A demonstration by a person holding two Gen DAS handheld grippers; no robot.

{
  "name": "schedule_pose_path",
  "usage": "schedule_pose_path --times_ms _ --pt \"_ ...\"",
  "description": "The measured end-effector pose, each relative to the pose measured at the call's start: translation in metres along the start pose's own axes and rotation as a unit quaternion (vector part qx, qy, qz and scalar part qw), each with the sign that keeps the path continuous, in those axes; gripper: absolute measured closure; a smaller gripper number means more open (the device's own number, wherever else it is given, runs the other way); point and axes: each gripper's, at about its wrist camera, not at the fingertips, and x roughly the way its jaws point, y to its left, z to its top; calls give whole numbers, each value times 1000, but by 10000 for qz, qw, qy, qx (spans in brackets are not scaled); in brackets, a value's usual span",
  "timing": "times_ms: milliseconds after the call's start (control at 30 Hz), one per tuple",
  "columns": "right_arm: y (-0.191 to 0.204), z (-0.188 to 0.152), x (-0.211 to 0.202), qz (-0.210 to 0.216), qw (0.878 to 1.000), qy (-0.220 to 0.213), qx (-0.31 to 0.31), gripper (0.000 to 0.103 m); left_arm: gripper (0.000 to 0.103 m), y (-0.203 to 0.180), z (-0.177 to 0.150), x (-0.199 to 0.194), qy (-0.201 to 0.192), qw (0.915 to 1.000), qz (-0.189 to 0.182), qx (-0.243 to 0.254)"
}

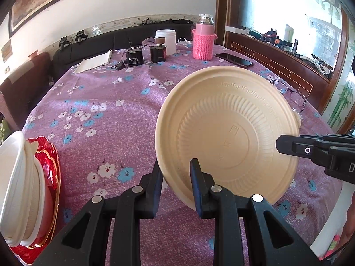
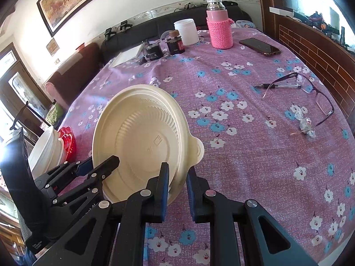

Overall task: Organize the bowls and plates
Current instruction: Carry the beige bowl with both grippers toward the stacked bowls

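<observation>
A cream disposable bowl (image 1: 221, 122) (image 2: 137, 133) hangs tilted above the flowered tablecloth, its ribbed underside facing the cameras. My left gripper (image 1: 176, 177) is shut on its near rim, one finger on each side of the wall. My right gripper (image 2: 177, 177) is shut on the rim beside the small tab. Each gripper also shows in the other's view: the right gripper's finger (image 1: 288, 146) comes in from the right, and the left gripper (image 2: 99, 164) from the left. At the left table edge, a stack of white bowls (image 1: 15, 177) (image 2: 44, 150) rests on a red plate (image 1: 47, 164) (image 2: 67, 139).
At the far side stand a pink knit-sleeved flask (image 1: 203, 42), a white jar (image 1: 166, 40), two black devices (image 1: 134, 57) and a notebook (image 1: 93, 63). A phone (image 1: 234, 59), glasses (image 2: 310, 93), a pen (image 2: 279, 86) and a wrapper (image 2: 304, 126) lie to the right.
</observation>
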Motion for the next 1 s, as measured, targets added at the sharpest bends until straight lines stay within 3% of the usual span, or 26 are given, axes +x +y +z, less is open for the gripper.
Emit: schedule_pose_path --times_ms 1000 --pt "34 16 -4 319 9990 23 -297 86 79 25 5 -33 -386 9988 253 -172"
